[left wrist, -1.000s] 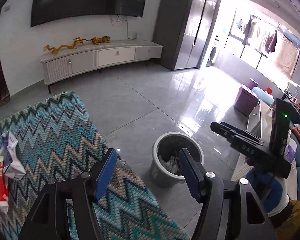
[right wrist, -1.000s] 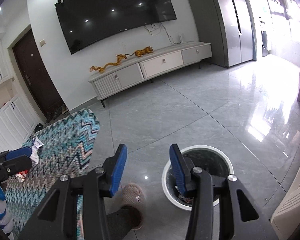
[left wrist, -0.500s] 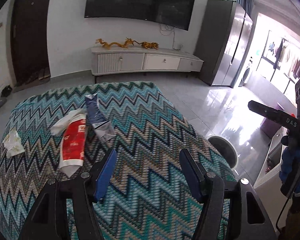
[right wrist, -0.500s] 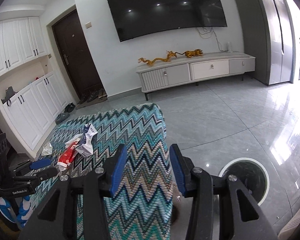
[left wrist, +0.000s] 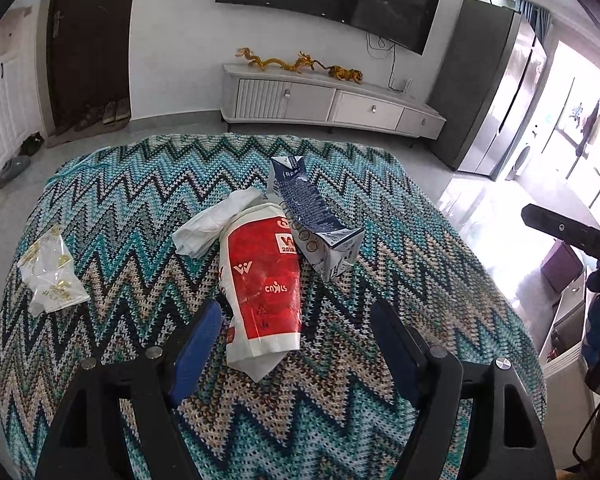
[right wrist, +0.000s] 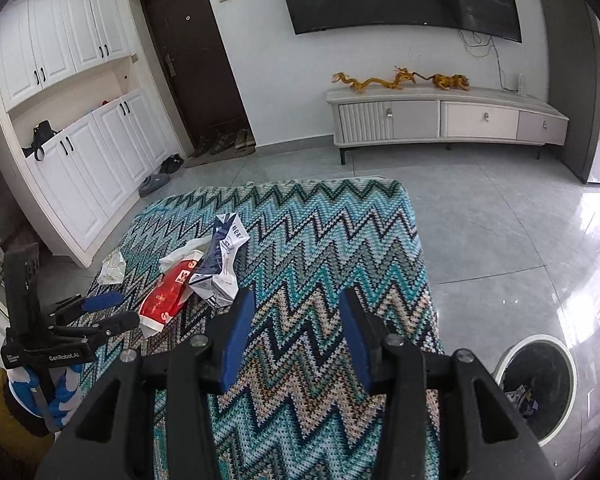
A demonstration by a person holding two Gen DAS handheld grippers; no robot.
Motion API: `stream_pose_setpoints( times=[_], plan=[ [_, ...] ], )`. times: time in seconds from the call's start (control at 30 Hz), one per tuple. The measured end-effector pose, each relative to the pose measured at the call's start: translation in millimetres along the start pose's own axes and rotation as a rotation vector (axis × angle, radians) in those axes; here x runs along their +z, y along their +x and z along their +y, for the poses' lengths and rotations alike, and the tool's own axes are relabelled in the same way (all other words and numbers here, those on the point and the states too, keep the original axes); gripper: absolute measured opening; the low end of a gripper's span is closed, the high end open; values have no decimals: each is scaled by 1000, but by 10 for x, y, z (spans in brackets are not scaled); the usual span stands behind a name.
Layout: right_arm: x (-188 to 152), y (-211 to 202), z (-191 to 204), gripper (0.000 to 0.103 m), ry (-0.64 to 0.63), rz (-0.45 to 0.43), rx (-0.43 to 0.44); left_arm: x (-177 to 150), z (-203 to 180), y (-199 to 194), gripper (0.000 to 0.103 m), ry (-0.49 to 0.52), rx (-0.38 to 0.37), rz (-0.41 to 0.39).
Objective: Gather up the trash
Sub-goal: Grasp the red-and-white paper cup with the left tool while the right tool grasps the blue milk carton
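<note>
My left gripper [left wrist: 296, 344] spread, hovering over red wrapper [left wrist: 264, 280] mid-table [left wrist: 440, 280]. Right gripper [right wrist: 296, 336] spread, empty, near the table's bin-side [right wrist: 536, 384] edge.

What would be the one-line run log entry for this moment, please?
left gripper: open, over red wrapper | right gripper: open, holds nothing | blue carton, white wrapper, clear bag on zigzag cloth | bin on floor
</note>
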State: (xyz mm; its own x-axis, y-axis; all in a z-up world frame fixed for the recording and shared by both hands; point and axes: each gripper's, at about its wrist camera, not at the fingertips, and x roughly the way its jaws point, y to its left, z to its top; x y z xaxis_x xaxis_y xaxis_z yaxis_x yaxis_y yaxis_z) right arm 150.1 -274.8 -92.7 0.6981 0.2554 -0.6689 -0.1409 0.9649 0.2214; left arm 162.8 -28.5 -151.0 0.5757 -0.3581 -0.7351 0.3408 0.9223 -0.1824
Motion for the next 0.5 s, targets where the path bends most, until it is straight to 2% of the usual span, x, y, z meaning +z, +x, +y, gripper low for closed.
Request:
stream_pose_setpoints(
  times=[0.27, 0.37, 0.5],
  plan=[
    [203, 492, 287, 43, -45, 81, 32, 70, 187, 391, 75, -31, 17, 39],
    [284, 692, 435, 43, -66, 105, 45, 78, 264, 477, 67, -52, -3, 51],
    [374, 1002, 618, 53, -78, 138, 63, 63, 328, 580, 65, -65, -40, 72]
  ],
)
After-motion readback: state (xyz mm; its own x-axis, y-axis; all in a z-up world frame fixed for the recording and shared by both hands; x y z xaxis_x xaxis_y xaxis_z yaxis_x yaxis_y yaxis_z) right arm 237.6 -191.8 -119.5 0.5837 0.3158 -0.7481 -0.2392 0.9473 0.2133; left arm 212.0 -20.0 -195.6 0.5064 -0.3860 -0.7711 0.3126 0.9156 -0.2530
